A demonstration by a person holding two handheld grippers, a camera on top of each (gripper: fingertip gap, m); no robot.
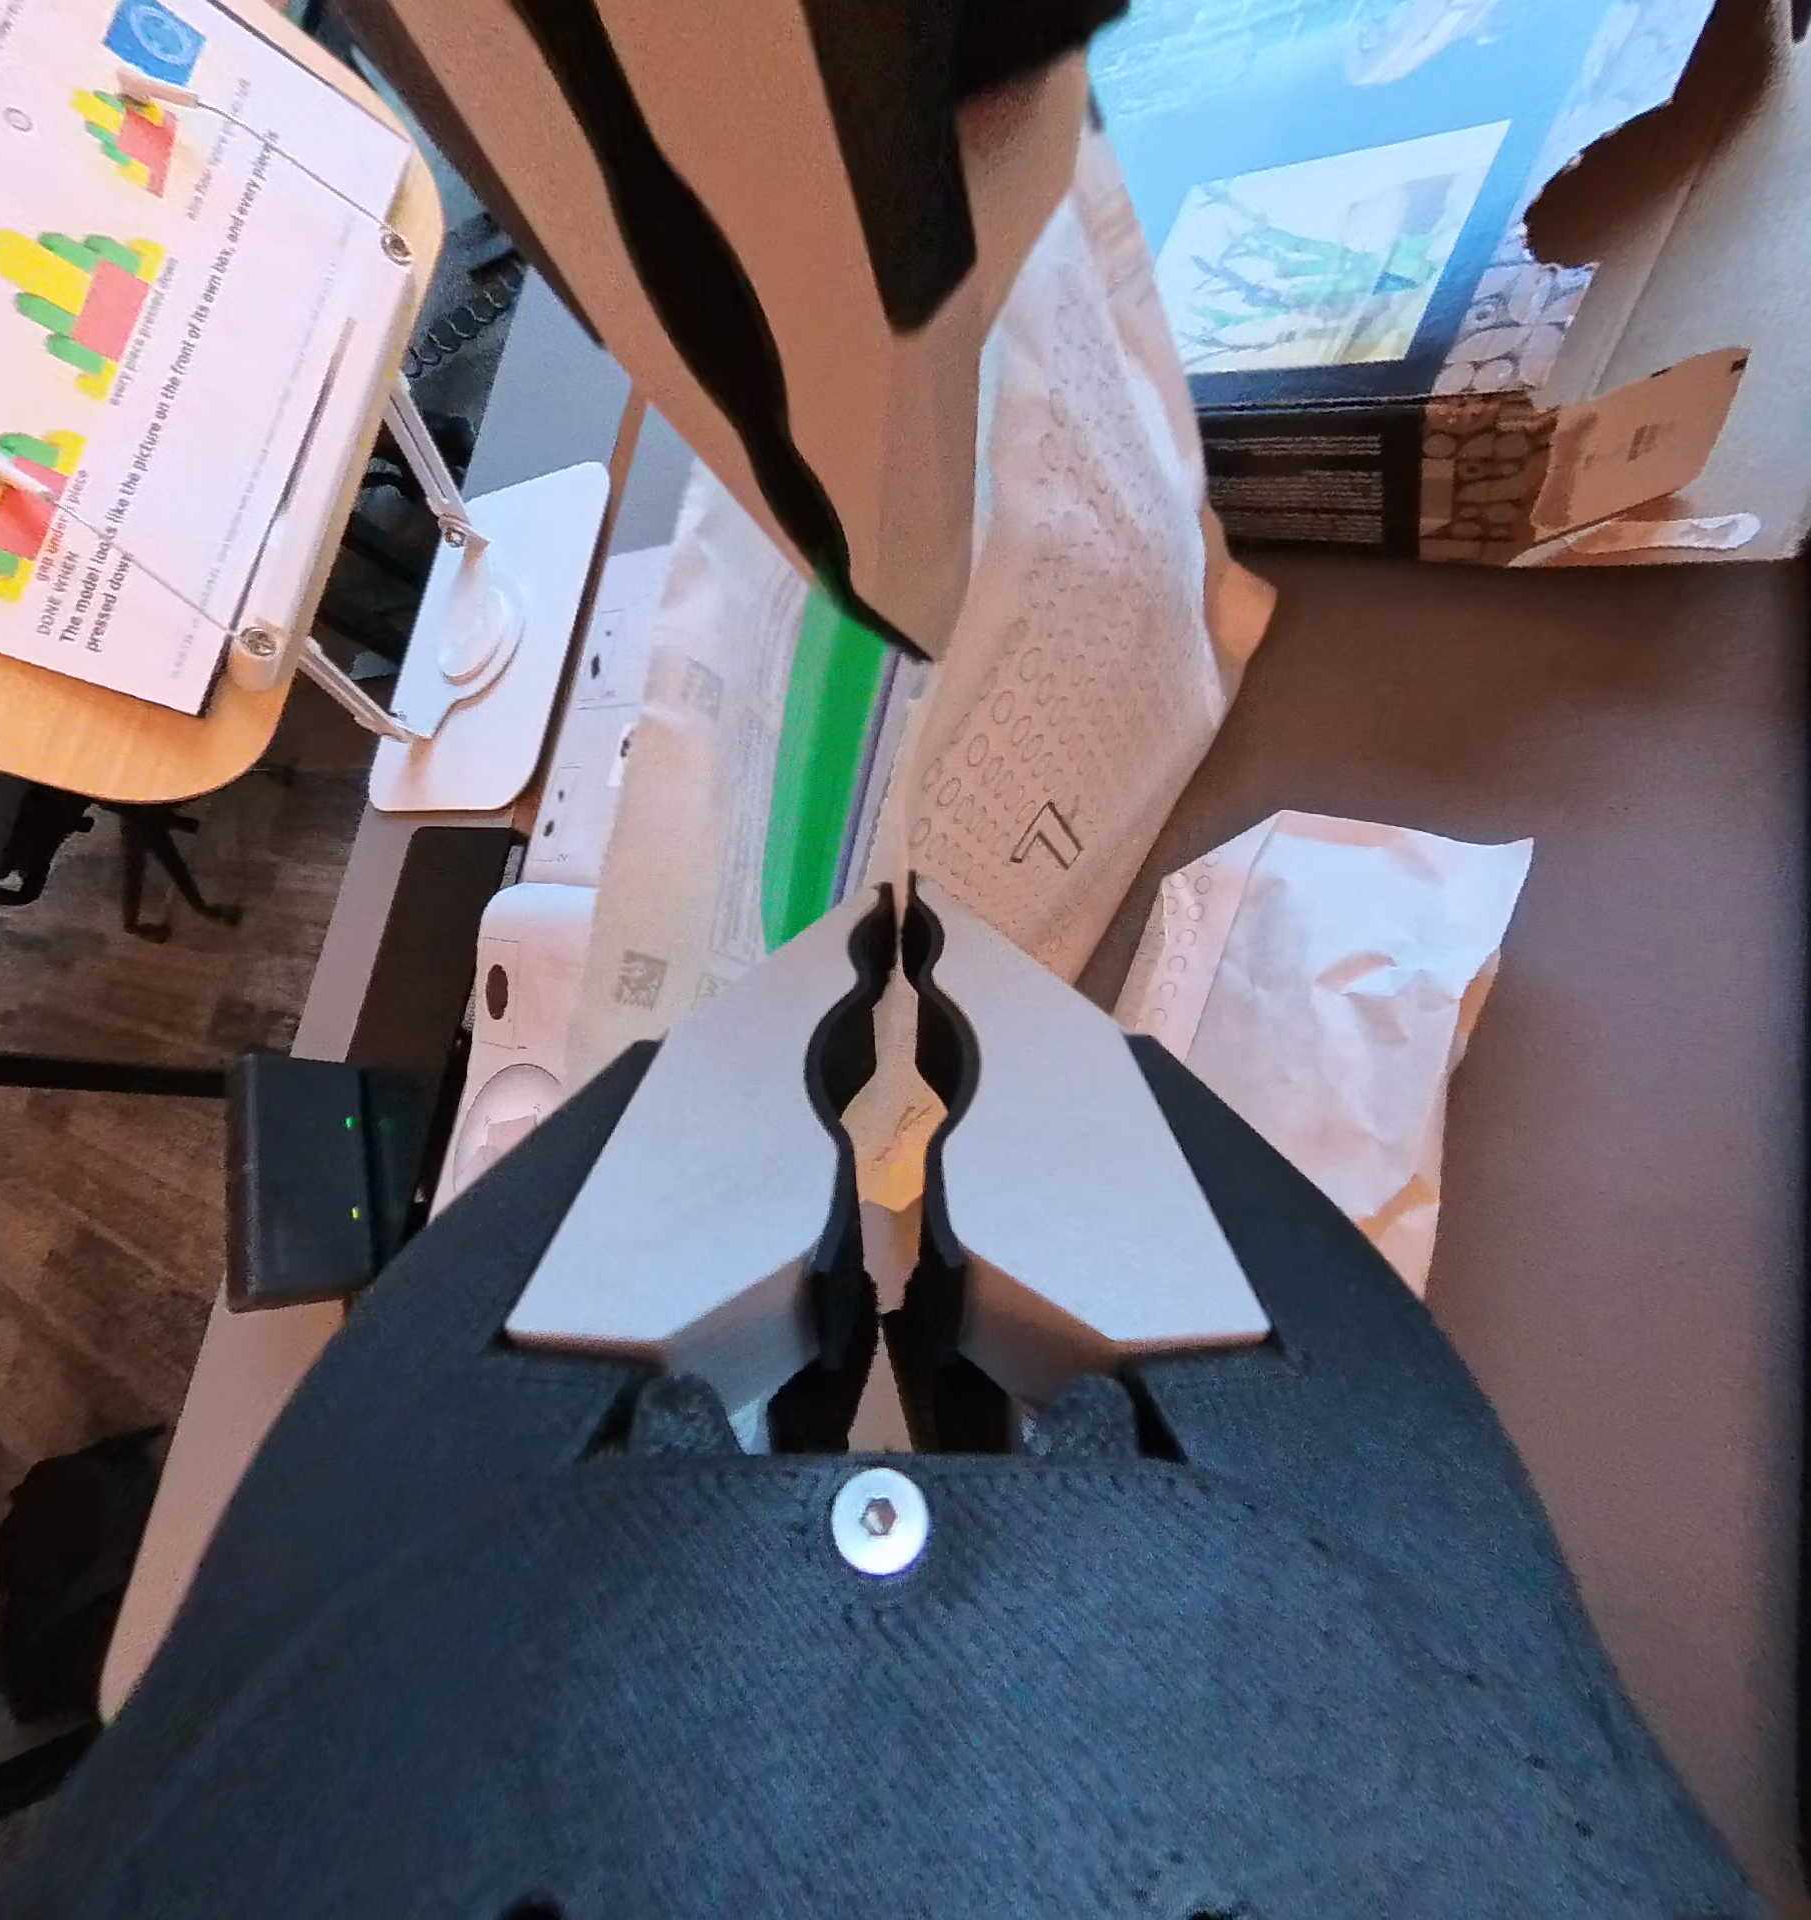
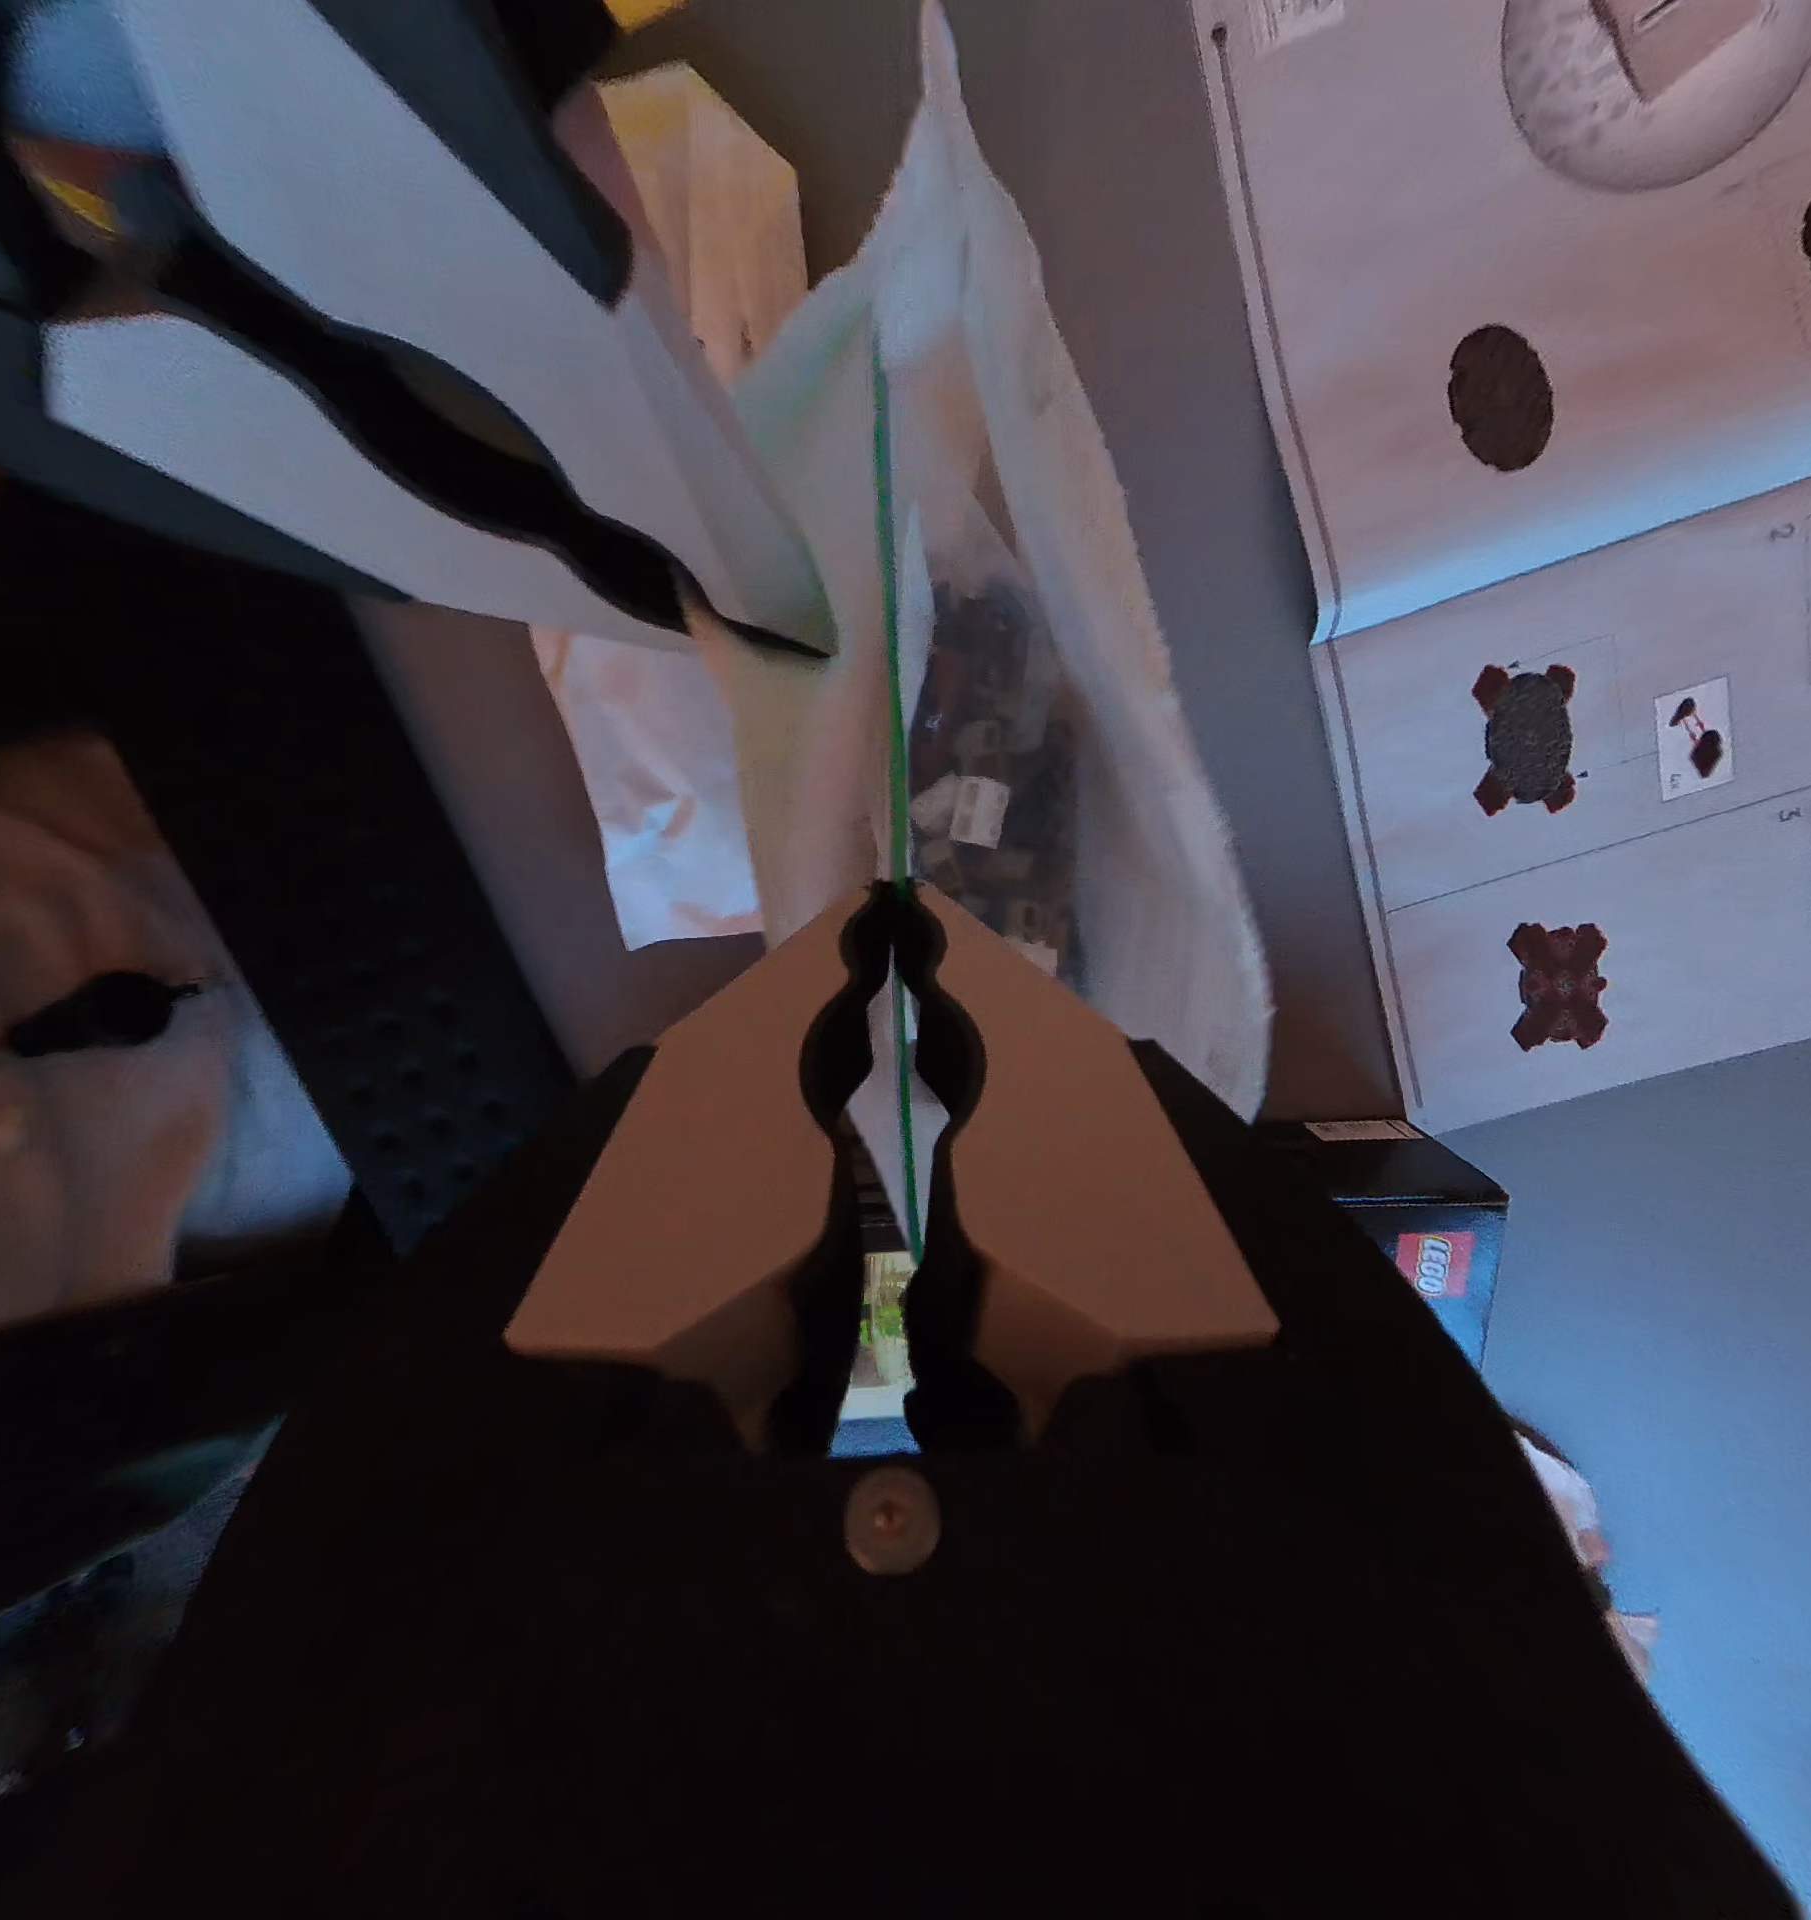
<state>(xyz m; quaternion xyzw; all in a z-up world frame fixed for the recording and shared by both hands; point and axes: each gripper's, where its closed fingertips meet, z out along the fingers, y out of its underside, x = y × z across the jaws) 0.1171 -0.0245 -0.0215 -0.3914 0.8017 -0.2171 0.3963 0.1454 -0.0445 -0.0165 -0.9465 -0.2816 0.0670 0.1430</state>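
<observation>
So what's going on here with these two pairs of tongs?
A person holds a hand tool in each hand, and both are pinched onto the same white paper bag. The left tongs are shut on one edge and the right tongs on another, so the bag hangs between them above the table. Its mouth gapes a little, showing small brick pieces inside. An open instruction booklet, a torn picture box and a crumpled paper bag lie nearby.

tools: 2 (image 1: 902,904) (image 2: 896,894) | paper bags: 3 (image 1: 1077,582) | printed boxes: 1 (image 1: 1400,312) | instruction sheets: 1 (image 1: 153,343)
</observation>
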